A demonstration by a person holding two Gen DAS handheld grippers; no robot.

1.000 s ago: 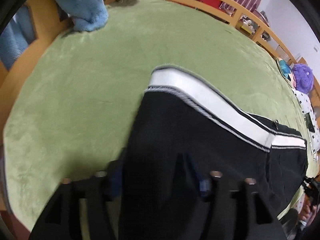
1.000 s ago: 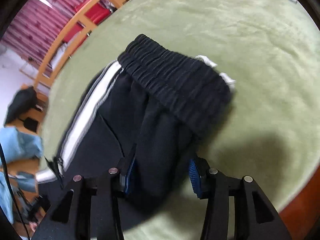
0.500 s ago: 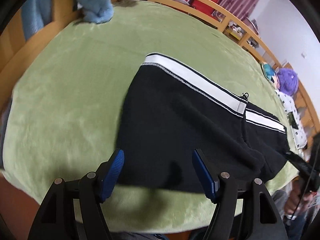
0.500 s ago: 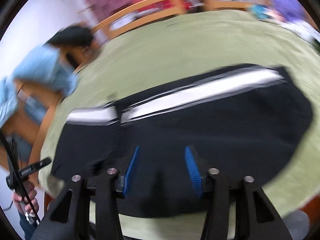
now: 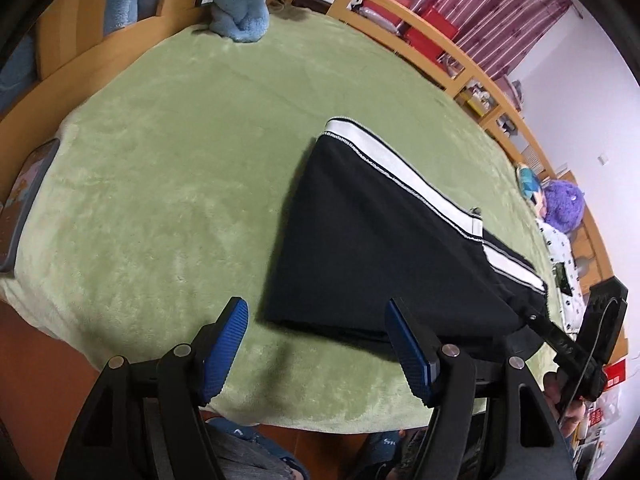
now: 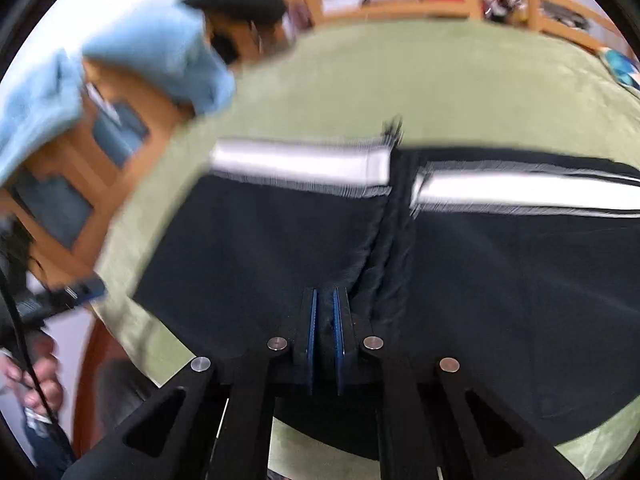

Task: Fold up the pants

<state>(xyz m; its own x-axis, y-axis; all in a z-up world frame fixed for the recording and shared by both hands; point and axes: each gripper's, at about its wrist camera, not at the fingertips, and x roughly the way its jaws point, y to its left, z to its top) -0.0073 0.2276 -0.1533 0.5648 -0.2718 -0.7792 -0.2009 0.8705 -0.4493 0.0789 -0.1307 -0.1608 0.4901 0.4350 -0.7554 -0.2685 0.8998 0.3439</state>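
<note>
Hovering above the near edge of the green blanket [image 5: 160, 184], the left claw [image 5: 316, 344] has its blue pads spread wide, nothing between them; blanket and the near hem of the pants [image 5: 380, 248] show in the gap. Right claw [image 6: 325, 320]: blue pads drawn almost together over the black fabric at the near edge of the garment. View is motion-blurred; whether cloth is pinched between the pads cannot be told.

Pants: black, with a broad white side stripe [image 5: 404, 172] edged in fine grey stitching. They lie flat on the blanket, folded into a long band. In the right wrist view a fold line or seam [image 6: 390, 240] runs from the claw up to the stripe, which is broken there into two segments. Left wrist view: the band widens from the far right toward a squared end near the blanket's middle.

Edges and room: a wide stretch of bare blanket lies left of and beyond the pants. The near long edge of the pants sits close to the blanket's front edge. Wooden rails [image 5: 440, 52] border the far side. A light blue towel [image 5: 240, 4] rests at the far left corner, a purple plush toy [image 5: 564, 204] at the far right, both well apart from the pants.
</note>
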